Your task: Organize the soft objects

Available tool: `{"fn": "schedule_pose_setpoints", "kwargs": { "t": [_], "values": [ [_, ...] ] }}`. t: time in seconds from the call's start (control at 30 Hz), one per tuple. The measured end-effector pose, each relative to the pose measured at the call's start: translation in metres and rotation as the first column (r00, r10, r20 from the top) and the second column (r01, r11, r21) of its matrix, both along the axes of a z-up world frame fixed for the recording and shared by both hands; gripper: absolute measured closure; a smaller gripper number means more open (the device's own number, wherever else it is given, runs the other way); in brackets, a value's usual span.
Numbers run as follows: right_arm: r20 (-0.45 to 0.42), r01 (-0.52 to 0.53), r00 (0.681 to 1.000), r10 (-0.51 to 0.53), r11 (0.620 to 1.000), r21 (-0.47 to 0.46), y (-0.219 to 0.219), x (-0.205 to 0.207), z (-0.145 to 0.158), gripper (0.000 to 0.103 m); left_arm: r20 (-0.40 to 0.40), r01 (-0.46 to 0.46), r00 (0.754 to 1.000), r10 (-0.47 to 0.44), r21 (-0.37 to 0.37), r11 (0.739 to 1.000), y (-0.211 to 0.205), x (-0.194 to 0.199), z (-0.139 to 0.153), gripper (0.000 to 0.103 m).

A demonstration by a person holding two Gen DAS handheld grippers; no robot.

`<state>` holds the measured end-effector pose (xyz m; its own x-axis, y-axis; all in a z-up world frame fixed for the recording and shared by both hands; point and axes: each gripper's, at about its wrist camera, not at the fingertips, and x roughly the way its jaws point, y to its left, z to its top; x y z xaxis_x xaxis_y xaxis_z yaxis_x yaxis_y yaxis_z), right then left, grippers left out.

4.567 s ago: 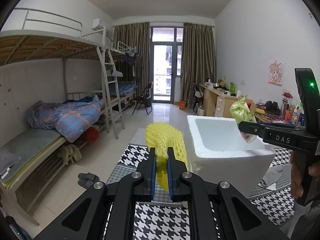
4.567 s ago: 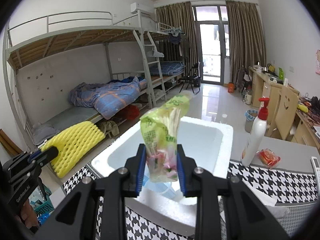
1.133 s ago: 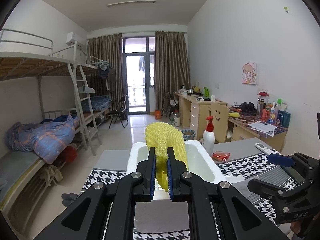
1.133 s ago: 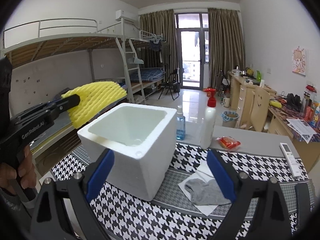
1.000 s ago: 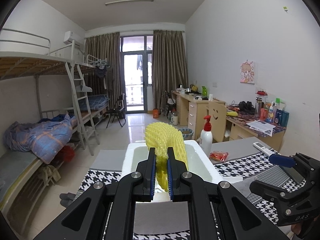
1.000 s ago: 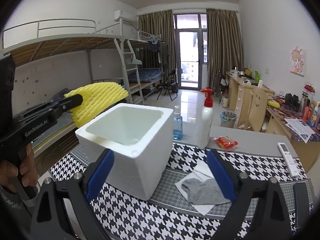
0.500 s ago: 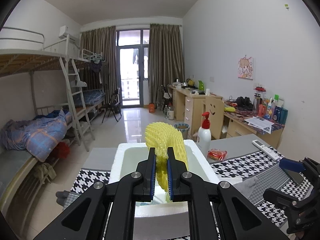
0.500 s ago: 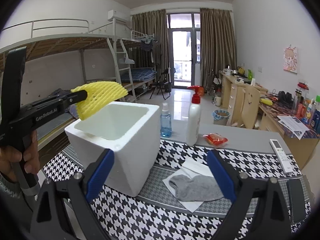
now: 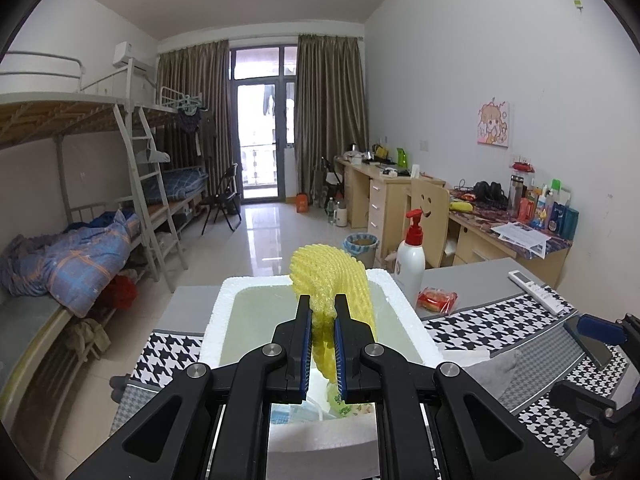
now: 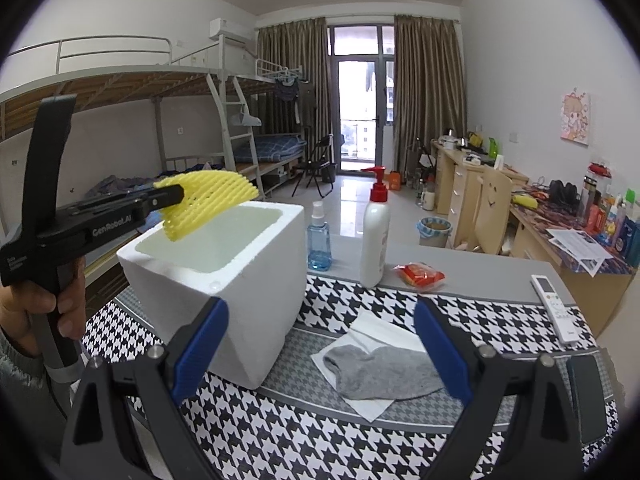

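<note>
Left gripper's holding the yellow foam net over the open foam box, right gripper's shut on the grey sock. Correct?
Not quite. The right gripper is open and holds nothing; the grey sock lies on the white paper on the table, clear of its pads, as the right wrist view shows. The rest stands: the left gripper grips the yellow foam net over the open foam box.

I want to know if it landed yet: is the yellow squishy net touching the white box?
Apart. The right wrist view shows the yellow foam net, pinched by the left gripper, hanging above the white foam box, with a gap under it.
</note>
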<state>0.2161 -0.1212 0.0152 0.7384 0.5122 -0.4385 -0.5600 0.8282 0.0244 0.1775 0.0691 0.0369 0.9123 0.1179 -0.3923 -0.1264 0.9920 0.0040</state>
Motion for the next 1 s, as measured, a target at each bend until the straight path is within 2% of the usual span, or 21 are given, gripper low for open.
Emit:
{"fn": "schedule_pose_setpoints", "kwargs": {
  "t": [0.37, 0.43, 0.5, 0.53, 0.6, 0.83, 1.0],
  "values": [
    [-0.005, 0.016, 1.0, -0.016, 1.0, -0.001, -0.007, 0.001, -0.002, 0.007, -0.057, -0.007, 0.998, 0.007, -0.012, 1.0, 0.003, 0.015, -0.012, 0.09],
    [-0.005, 0.019, 1.0, -0.019, 1.0, -0.002, -0.007, 0.001, -0.003, 0.007, -0.06, -0.011, 0.998, 0.01, -0.008, 1.0, 0.003, 0.016, -0.014, 0.08],
    [-0.006, 0.019, 1.0, -0.019, 1.0, -0.002, -0.008, 0.001, -0.003, 0.007, -0.053, -0.007, 0.999, 0.007, 0.006, 1.0, 0.001, 0.016, -0.015, 0.055],
    [-0.008, 0.019, 1.0, -0.019, 1.0, -0.001, -0.008, 0.001, -0.003, 0.007, -0.048, -0.009, 0.999, 0.01, 0.014, 1.0, 0.0, 0.016, -0.015, 0.048],
    [-0.008, 0.02, 1.0, -0.02, 1.0, -0.003, -0.008, 0.0, -0.003, 0.007, -0.039, -0.015, 0.999, 0.016, 0.029, 0.999, -0.002, 0.014, -0.015, 0.026],
    [-0.011, 0.01, 1.0, -0.01, 1.0, 0.024, -0.011, 0.0, -0.003, 0.007, 0.004, -0.029, 1.0, 0.029, 0.023, 0.999, -0.005, 0.003, -0.011, 0.005],
    [-0.012, -0.001, 1.0, 0.002, 0.998, 0.065, -0.018, -0.003, -0.001, 0.007, 0.052, -0.029, 0.998, 0.028, 0.024, 0.999, -0.008, -0.008, -0.001, 0.001]
  ]
}}
